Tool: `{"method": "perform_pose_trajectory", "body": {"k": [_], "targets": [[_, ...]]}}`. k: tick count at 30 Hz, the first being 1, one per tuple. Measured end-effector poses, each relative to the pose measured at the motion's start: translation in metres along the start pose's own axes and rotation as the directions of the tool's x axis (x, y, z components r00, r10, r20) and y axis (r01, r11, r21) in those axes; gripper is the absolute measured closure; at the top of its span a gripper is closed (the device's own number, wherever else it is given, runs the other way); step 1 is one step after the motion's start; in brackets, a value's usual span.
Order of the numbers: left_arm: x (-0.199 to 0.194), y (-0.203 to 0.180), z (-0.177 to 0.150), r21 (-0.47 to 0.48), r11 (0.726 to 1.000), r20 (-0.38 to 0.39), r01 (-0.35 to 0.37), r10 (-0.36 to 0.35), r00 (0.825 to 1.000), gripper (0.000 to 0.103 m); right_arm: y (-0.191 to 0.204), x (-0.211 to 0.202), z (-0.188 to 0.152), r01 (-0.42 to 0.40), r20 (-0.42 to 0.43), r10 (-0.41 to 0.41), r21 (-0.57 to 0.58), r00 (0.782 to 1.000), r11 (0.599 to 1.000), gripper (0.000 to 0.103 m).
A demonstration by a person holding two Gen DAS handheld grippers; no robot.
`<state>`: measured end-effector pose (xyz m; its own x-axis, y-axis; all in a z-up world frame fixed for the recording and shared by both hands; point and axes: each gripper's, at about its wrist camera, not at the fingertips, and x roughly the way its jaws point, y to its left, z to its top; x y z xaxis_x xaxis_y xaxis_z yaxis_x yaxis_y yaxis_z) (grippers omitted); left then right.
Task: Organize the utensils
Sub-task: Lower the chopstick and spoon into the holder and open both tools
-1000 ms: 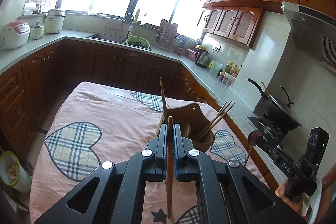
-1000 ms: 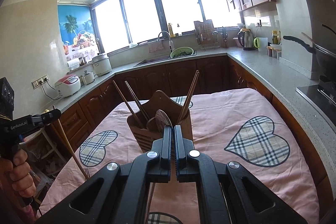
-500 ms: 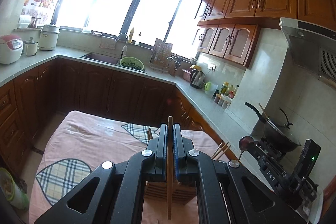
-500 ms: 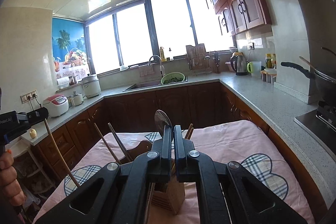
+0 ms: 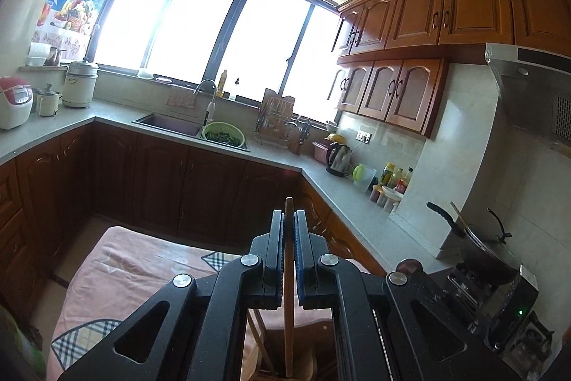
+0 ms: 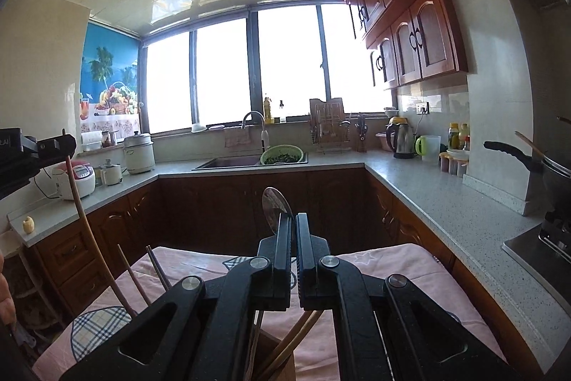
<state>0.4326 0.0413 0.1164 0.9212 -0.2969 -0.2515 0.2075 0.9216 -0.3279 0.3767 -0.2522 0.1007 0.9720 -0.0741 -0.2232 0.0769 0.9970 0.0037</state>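
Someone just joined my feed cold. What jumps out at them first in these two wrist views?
Each view is filled by a black gripper clamped on a utensil: the left gripper pinches an upright wooden stick, the right gripper a metal spoon whose bowl pokes up. Behind glare bright windows over the sink; below lies the pink tablecloth with the wooden utensil holder.

Right gripper (image 6: 293, 231) clamping metal spoon (image 6: 274, 204), chopsticks (image 6: 142, 277) over pink tablecloth (image 6: 385, 270), kitchen counter (image 6: 428, 195)

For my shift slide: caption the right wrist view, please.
Right claw shut on a round-headed metal spoon, above a wooden utensil holder on the pink heart-patterned tablecloth.
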Motion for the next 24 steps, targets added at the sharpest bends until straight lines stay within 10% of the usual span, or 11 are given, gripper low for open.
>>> {"method": "perform_pose_trajectory", "body": {"k": [24], "targets": [[0.058,0.005,-0.057,0.001,0.998,-0.122,-0.062,0.062,0.991,0.1,0.018,0.002,-0.05,0.006,0.021,-0.004,-0.097,1.0,0.995,0.102]]}}
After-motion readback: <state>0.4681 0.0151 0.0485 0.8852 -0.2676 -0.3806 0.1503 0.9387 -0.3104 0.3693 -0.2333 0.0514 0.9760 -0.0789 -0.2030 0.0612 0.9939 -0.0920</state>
